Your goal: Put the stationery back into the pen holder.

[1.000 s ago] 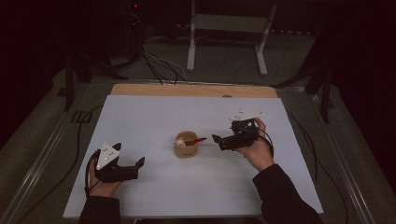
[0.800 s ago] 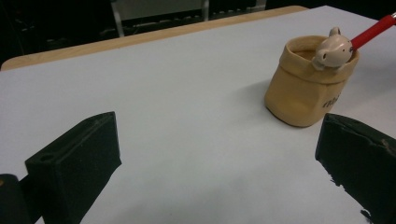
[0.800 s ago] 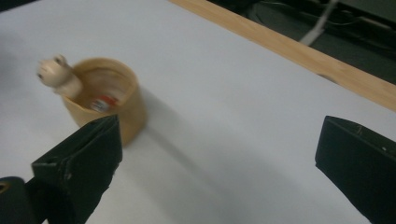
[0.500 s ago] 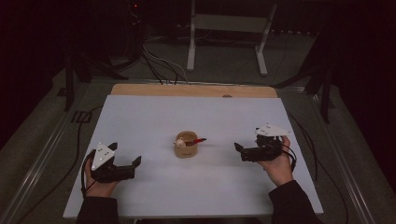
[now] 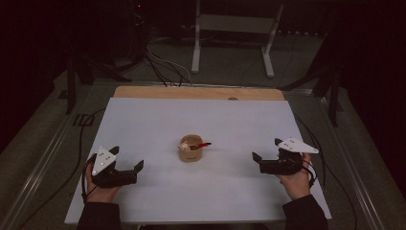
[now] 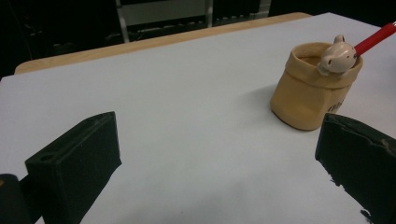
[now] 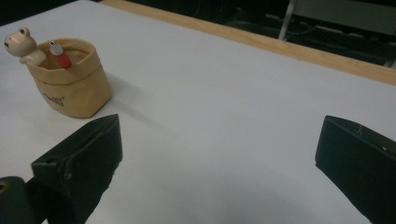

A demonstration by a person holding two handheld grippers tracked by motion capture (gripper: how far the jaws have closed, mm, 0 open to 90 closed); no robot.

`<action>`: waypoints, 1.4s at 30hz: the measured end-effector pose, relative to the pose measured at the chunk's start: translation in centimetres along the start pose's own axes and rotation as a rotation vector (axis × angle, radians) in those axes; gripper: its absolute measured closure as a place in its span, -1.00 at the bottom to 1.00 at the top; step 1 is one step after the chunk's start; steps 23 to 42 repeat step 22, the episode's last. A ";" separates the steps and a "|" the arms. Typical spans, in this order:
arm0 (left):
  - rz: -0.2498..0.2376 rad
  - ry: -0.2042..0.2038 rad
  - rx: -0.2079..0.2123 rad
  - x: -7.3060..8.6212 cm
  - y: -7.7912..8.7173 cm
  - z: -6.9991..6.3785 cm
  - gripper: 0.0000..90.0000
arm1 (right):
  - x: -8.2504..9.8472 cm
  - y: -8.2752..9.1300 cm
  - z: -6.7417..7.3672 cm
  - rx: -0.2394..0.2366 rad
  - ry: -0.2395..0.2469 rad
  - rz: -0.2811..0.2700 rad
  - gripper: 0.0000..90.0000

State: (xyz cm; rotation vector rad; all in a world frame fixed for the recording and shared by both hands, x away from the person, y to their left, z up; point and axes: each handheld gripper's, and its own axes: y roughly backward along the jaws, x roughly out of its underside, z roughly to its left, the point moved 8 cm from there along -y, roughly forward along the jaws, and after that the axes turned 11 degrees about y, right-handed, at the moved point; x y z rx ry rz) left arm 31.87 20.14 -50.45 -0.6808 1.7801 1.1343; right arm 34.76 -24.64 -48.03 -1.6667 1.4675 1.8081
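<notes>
With the red pen [image 5: 205, 143] leaning in the tan pot [image 5: 190, 149] mid-bench [image 5: 143, 120], both the left gripper [image 5: 128, 164] and right gripper [image 5: 265, 155] gape empty, well apart, so best rest them low without nudging it.

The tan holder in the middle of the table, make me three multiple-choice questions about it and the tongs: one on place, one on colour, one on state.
1. Where does the tan holder stand?
A. between the two tongs
B. on the wooden edge
C. on the floor

2. What colour is the pen in it?
A. blue
B. red
C. green

3. How are the left tongs and right tongs?
A. both open, holding nothing
B. both shut
C. one grips the holder

Answers: 1 A, it sits mid-table with tongs on either side. 2 B, a red shaft leans out. 3 A, the jaws stand wide apart over bare table.
</notes>
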 end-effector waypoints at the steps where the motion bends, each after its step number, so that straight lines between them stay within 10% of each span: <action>1: -0.004 0.001 0.001 0.0 0.0 0.0 -0.99 | 0.1 0.4 -0.1 0.006 -0.001 -0.021 -0.98; 14: -0.057 -0.005 0.021 -0.7 0.7 -0.5 -0.99 | 2.1 1.7 -0.5 0.050 -0.064 -0.106 -0.98; 42: -0.056 -0.007 0.017 -0.7 0.9 -0.5 -0.99 | 2.8 2.0 -0.9 0.059 -0.095 -0.112 -0.98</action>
